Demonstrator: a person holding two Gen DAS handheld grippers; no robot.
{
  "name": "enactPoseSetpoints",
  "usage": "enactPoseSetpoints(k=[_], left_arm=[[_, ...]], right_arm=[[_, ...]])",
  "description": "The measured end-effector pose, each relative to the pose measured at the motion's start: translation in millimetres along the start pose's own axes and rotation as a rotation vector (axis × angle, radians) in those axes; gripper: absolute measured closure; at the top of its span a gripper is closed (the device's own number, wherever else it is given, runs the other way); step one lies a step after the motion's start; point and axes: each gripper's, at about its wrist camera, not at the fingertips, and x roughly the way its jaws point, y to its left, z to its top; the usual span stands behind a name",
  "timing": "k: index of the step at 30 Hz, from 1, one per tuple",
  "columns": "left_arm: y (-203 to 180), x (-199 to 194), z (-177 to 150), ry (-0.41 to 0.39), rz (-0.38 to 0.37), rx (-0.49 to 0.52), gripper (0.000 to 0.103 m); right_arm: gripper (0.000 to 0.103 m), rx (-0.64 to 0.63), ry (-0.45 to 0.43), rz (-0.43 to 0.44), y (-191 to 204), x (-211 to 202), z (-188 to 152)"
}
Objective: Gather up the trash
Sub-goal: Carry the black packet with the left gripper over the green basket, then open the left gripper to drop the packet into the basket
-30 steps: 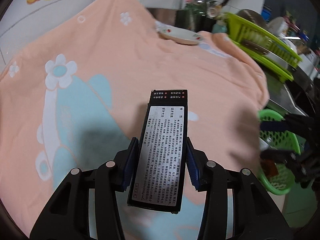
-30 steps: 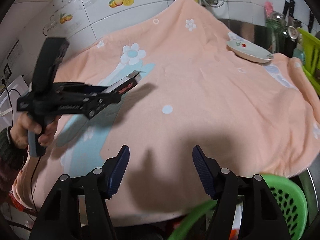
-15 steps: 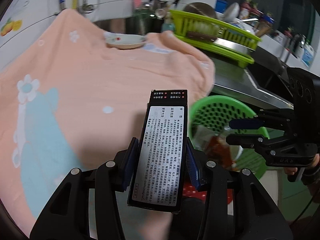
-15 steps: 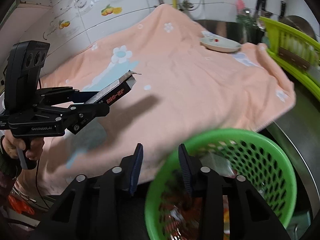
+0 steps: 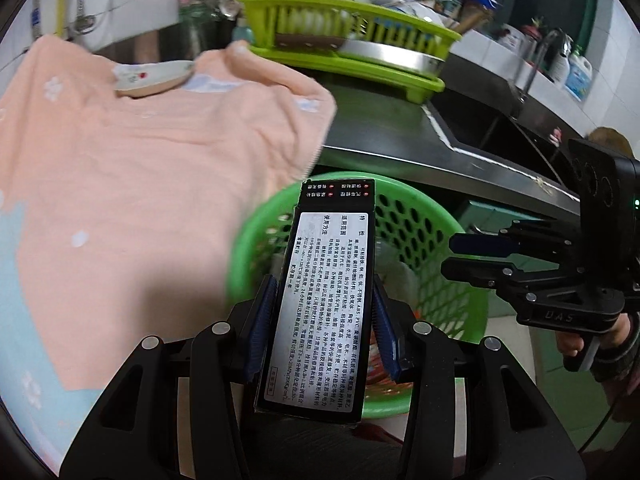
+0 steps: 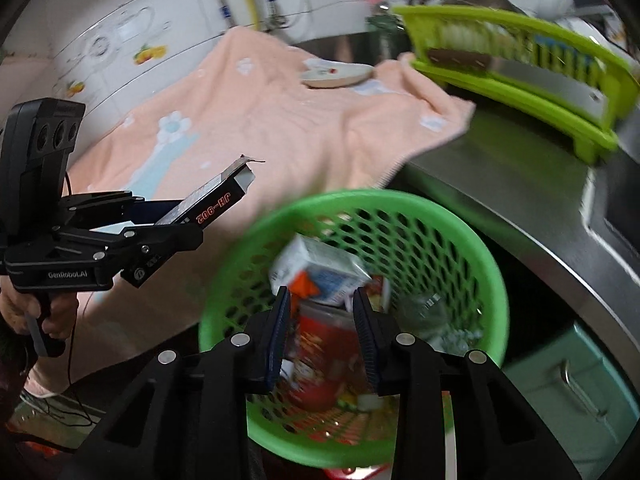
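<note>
1. The flat black cardboard box with a silver printed label point(image 5: 320, 300) is held between the blue pads of the left gripper point(image 5: 322, 320). A second ago it was seen over the peach-coloured towel with pale blue flowers point(image 5: 140, 184); now it is seen in front of the round green perforated plastic basket point(image 5: 424, 240), near its rim.
2. The right gripper point(image 6: 322, 332) was seen over the towel with its jaws wider. Now it is pointed into the basket, its jaws are closing, and no object is pressed between them.
3. It is judged that the box is close to the place of release, but it is not yet clearly above the opening.
4. The basket is already filled with other trash: a white and blue carton point(image 6: 320, 272) and red printed wrappers point(image 6: 320, 344) are seen inside. Room for the flat box is left on top.
5. The edge of the towel hangs just beside the basket rim on one side. The steel counter edge point(image 5: 480, 160) is passed close behind the basket.
6. The right gripper is held near the basket, at the right side in the left wrist view. The two tools could be knocked together if the box is swung further across.
7. The white saucer with a red mark point(image 5: 154, 78) and the lime-green plastic dish rack point(image 5: 344, 32) are well apart from the path.
</note>
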Motion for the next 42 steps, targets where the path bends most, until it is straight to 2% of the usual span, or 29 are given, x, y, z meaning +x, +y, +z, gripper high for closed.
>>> enactPoseSetpoints(k=[10, 12, 20, 23, 32, 39, 42], left_arm=[[-26, 32, 9, 0.047, -0.044, -0.013, 0.054], [-28, 37, 9, 0.058, -0.047, -0.022, 0.044], [-25, 30, 7, 0.036, -0.040, -0.053, 0.033], [-17, 19, 5, 0.021, -0.012, -0.073, 0.027], [5, -12, -9, -0.023, 0.064, -0.114, 0.017], [17, -40, -20, -0.073, 0.141, -0.130, 0.008], [21, -52, -25, -0.100, 0.196, -0.136, 0.005]], right_arm=[[0.070, 0.074, 0.003, -0.048, -28, -9, -19], [0.068, 0.081, 0.001, -0.050, -31, -10, -19], [0.065, 0.101, -0.009, -0.058, -35, -16, -25], [0.062, 0.102, -0.009, -0.055, -34, -16, -26], [0.059, 0.089, -0.007, -0.023, -18, -12, -23], [0.052, 0.078, -0.008, 0.011, 5, -11, -16], [0.047, 0.074, 0.000, 0.011, 16, -9, -12]])
